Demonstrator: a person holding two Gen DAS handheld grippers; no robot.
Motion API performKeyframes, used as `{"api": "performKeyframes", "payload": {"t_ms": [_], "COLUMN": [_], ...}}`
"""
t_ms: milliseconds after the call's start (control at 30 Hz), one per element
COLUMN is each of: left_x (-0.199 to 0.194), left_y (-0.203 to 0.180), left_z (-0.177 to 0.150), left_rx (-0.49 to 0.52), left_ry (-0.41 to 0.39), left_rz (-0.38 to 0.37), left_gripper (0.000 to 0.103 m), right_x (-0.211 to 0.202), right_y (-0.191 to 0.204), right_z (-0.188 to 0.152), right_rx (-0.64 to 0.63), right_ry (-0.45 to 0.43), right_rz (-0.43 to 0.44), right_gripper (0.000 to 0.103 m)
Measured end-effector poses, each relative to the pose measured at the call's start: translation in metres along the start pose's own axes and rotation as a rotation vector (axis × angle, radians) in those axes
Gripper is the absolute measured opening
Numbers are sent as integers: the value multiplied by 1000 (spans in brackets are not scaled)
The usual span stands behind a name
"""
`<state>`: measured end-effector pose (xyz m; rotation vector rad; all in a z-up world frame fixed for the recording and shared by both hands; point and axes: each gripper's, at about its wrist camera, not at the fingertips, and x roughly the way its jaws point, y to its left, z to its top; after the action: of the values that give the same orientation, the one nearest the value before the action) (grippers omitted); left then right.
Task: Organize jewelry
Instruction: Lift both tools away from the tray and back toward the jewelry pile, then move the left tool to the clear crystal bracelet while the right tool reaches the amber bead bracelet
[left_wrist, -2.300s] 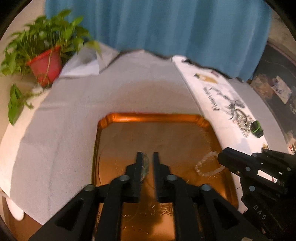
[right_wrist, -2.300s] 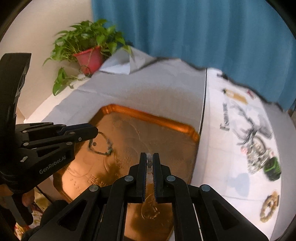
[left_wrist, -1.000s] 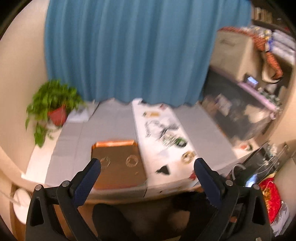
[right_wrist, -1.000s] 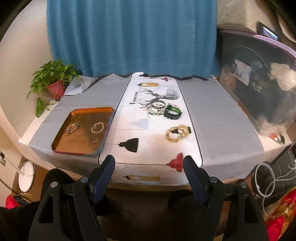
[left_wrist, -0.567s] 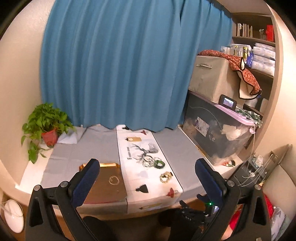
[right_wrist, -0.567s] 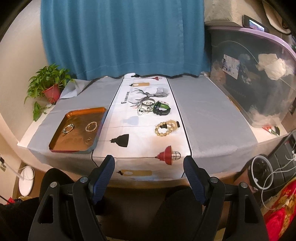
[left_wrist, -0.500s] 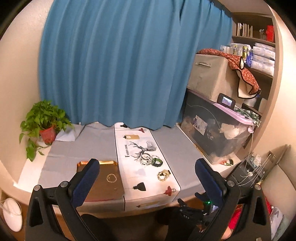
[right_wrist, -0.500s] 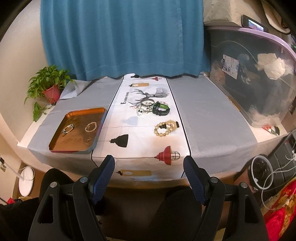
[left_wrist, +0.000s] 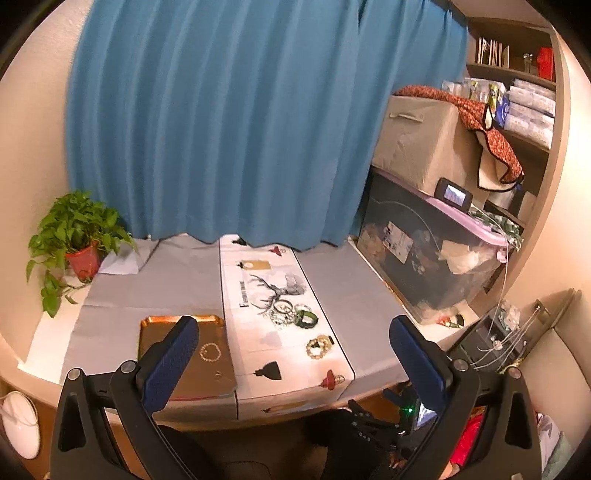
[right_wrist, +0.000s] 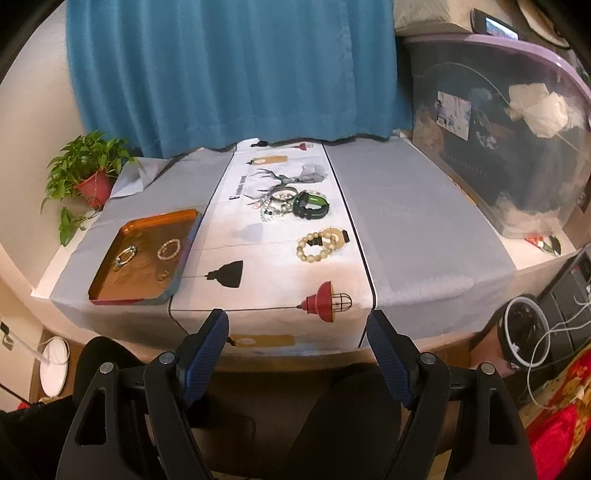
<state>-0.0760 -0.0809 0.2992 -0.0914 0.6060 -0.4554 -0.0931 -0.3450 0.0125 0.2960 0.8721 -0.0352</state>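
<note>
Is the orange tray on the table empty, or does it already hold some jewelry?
Not empty. The orange tray holds a pale beaded bracelet, a darker bracelet and one smaller piece, too small to identify.

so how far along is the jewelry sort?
Done: two bracelets and a small piece lie in the copper tray. In hand: nothing, left gripper and right gripper are both open and empty, back from the table. Left: the beige bead bracelet, the green bangle and the silvery pile on the runner.
</note>
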Motion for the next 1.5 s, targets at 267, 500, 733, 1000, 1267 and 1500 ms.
{"api": "performKeyframes", "payload": {"t_ms": [267, 500, 733, 1000, 1267, 1500], "left_x": [43, 168, 345, 479, 556, 567], "left_y": [-10, 13, 54, 84, 74, 76], "left_z": [-3, -21, -61, -99, -113, -116], "left_rx": [57, 4, -46, -149, -6, 42], "left_ry": [45, 221, 466, 596, 690, 669], "left_rz": [-34, -14, 143, 164, 215, 219], "left_gripper": [102, 102, 102, 102, 101, 103], "right_x": [36, 95, 166, 241, 277, 279], "right_y": [-16, -44, -62, -75, -70, -82], "right_z": [1, 10, 39, 64, 69, 66], "right_rx": [42, 139, 179, 156, 23, 48], "right_ry": [49, 78, 81, 105, 111, 78], "right_rz": [-12, -47, -78, -87, -161, -156], "right_gripper": [78, 78, 78, 78, 86, 100]}}
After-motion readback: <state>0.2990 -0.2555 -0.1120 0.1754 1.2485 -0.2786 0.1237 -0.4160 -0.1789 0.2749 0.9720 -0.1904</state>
